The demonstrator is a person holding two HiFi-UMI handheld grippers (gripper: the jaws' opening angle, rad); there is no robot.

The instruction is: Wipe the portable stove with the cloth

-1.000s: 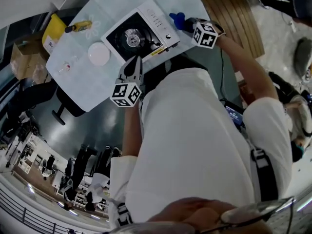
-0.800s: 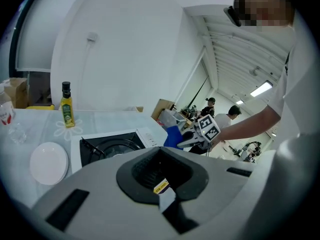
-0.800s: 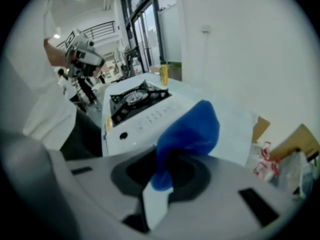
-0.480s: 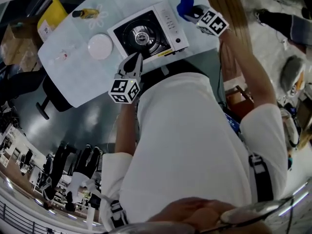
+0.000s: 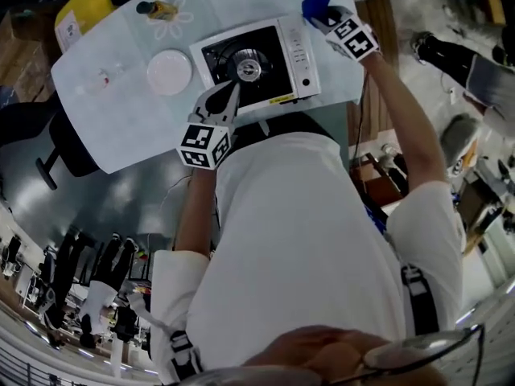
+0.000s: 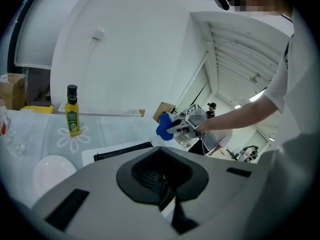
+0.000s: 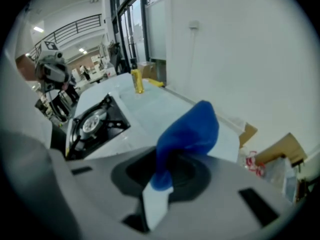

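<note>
Now: one stove [image 5: 296,53], one plate [image 5: 169,72], one bottle [image 5: 157,9]; right tool [image 5: 323,18] clamps one cloth [image 5: 314,0]; left tool [image 5: 228,96] closed, empty.

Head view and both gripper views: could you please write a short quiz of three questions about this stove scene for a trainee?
1. True or false: the left gripper holds the blue cloth.
2. In the head view, what lies on the table just left of the portable stove? A. a white plate B. a frying pan C. a kettle
3. Fill in: the oil bottle has a ___ cap.
Key: 1 false, the right gripper holds it; 2 A; 3 black.
</note>
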